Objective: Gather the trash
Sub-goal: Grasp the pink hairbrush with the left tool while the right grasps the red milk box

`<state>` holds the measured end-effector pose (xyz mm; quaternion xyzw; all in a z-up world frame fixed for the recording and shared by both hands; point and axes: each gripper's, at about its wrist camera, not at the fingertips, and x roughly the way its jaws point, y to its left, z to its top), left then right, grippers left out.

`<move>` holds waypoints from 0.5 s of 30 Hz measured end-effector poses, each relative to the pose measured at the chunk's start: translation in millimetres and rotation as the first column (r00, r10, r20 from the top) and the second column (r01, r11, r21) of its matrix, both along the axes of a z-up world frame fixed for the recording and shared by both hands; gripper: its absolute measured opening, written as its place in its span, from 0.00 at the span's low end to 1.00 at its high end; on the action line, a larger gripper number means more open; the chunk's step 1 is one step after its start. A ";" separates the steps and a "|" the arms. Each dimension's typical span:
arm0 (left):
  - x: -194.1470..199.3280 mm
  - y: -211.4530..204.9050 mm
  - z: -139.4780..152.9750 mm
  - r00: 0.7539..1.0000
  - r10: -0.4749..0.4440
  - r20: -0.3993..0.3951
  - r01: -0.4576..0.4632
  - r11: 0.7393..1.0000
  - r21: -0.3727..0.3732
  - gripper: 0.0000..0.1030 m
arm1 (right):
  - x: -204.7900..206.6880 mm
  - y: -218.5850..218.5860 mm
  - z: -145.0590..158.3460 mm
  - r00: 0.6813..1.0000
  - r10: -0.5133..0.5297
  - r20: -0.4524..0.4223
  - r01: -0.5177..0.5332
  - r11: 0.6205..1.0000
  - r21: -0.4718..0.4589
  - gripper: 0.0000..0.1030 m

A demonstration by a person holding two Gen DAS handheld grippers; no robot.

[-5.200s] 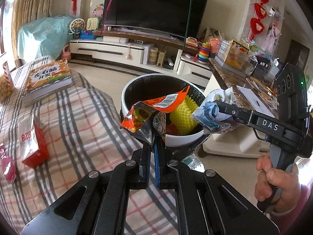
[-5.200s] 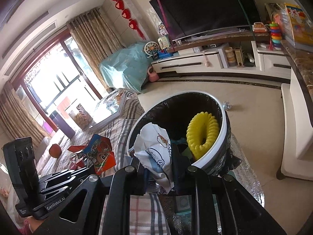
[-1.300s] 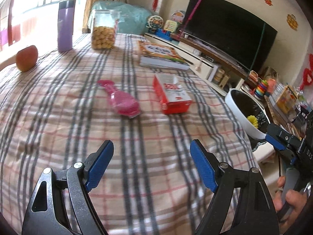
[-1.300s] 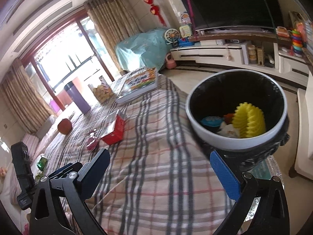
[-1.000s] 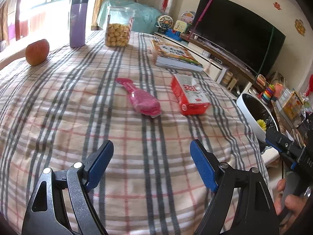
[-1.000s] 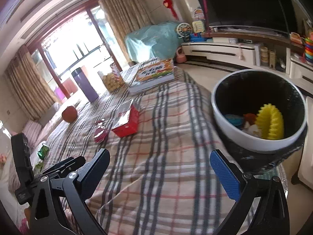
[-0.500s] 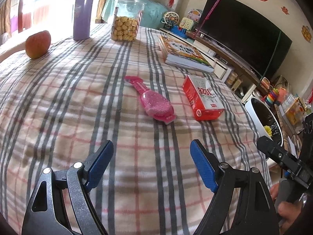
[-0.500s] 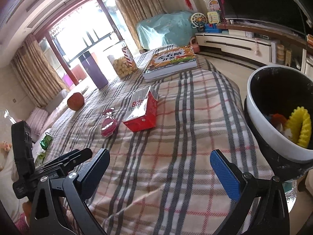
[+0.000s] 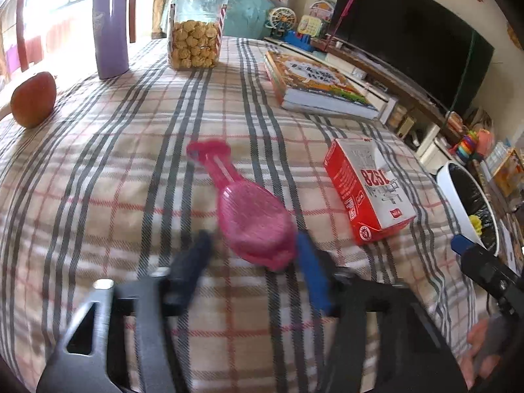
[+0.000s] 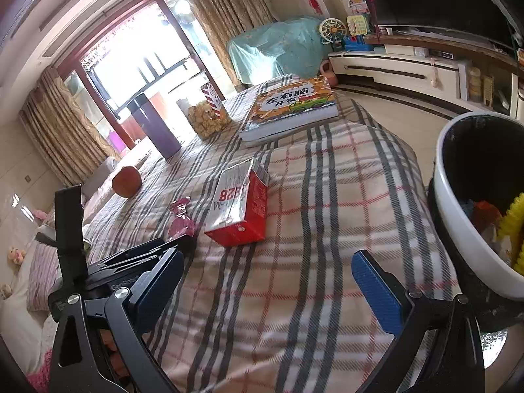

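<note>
Left wrist view: the left tool (image 9: 252, 255) points down at the checked worktop (image 9: 114, 170), its jaws blurred and just closing in from wide. The pink brush-shaped piece of trash (image 9: 252, 209) lies with its broad end between the two fingers; whether the pads press on it yet cannot be told through the blur, and a gap shows at the left finger (image 9: 193, 262). The brush handle runs off toward 11 o'clock. At 2 o'clock from the brush lies the red and white carton (image 9: 366, 193), on its side and apart from it. Farther along at 3 o'clock, beyond the worktop edge, stands the white bin (image 9: 458, 193) with a black liner. At 12 o'clock sit a jar of snacks (image 9: 195, 29) and a thick book (image 9: 314, 82); at 10 o'clock a purple flask (image 9: 109, 26) and an apple (image 9: 32, 100).

Right wrist view: the right tool (image 10: 268, 281) hangs released over bare cloth, its jaws spread wide with nothing between them. The carton (image 10: 239, 209) lies at 12 o'clock from it, and the bin (image 10: 458, 229) stands at 3 o'clock holding a yellow ridged thing (image 10: 512, 226).
</note>
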<state>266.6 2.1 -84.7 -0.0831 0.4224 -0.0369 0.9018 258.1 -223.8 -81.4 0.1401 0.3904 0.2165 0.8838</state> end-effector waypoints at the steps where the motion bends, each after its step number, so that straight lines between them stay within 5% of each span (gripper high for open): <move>1: -1.1 3.1 -0.1 1.000 -0.023 -0.002 0.023 1.000 -0.012 0.39 | 1.7 2.6 -0.4 1.000 0.001 0.003 -0.001 1.000 0.001 1.00; 11: -37.1 36.0 1.0 0.978 -0.204 -0.033 0.201 0.976 -0.087 0.38 | 21.4 49.5 -0.7 0.999 0.043 0.032 -0.039 0.991 -0.125 0.99; 15: -42.2 41.9 2.3 0.980 -0.197 -0.025 0.195 0.978 -0.074 0.39 | 32.0 68.9 -8.0 0.998 0.057 0.021 -0.052 0.978 -0.203 0.94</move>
